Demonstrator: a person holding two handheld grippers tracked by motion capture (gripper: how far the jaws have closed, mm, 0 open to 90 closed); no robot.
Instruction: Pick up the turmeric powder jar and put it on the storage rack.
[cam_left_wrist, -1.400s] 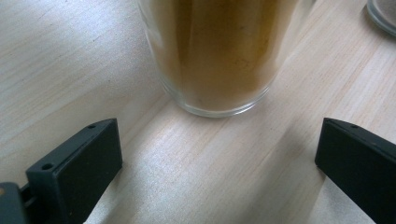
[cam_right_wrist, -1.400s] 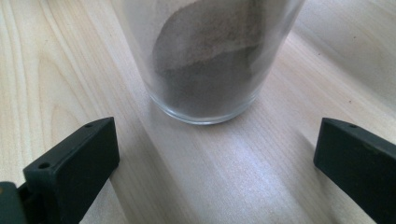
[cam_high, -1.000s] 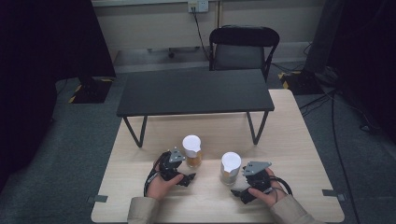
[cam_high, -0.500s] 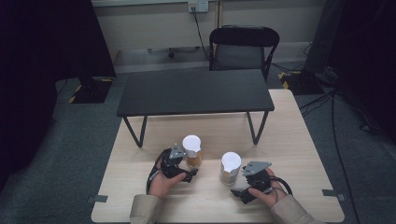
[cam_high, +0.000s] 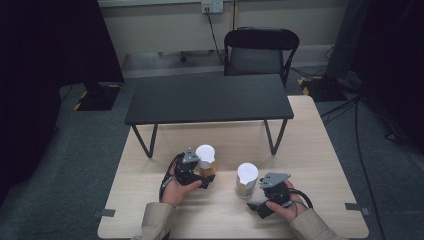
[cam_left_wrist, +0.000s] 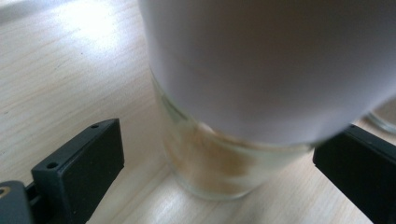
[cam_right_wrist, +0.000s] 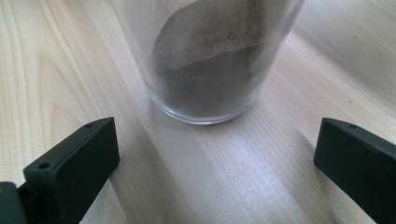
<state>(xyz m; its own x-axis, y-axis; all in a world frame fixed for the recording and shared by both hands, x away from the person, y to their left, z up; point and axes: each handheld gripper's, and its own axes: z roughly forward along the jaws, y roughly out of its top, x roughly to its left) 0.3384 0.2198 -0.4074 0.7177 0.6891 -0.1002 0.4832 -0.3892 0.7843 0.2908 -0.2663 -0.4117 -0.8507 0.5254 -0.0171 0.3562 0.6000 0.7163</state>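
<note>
Two glass jars stand on the light wooden table (cam_high: 150, 200), each with a white cap on top. The left jar (cam_high: 205, 161) holds tan powder; in the left gripper view this jar (cam_left_wrist: 219, 163) stands between the spread jaws of my left gripper (cam_left_wrist: 219, 154), untouched. In the high view my left gripper (cam_high: 202, 175) sits just left of it, open. The right jar (cam_high: 246, 180) holds darker powder. In the right gripper view that jar (cam_right_wrist: 210, 70) stands just ahead of my right gripper (cam_right_wrist: 215, 144), whose jaws are wide apart. From above, my right gripper (cam_high: 255, 195) lies to its right.
A low black bench-like table (cam_high: 207, 97) stands on the far half of the wooden table, its legs (cam_high: 145, 142) close behind the jars. A black chair (cam_high: 260, 50) is beyond it. Bare wood lies to either side of the hands.
My left gripper has edged forward and closer around the left jar. The right gripper and both jars have stayed put.
</note>
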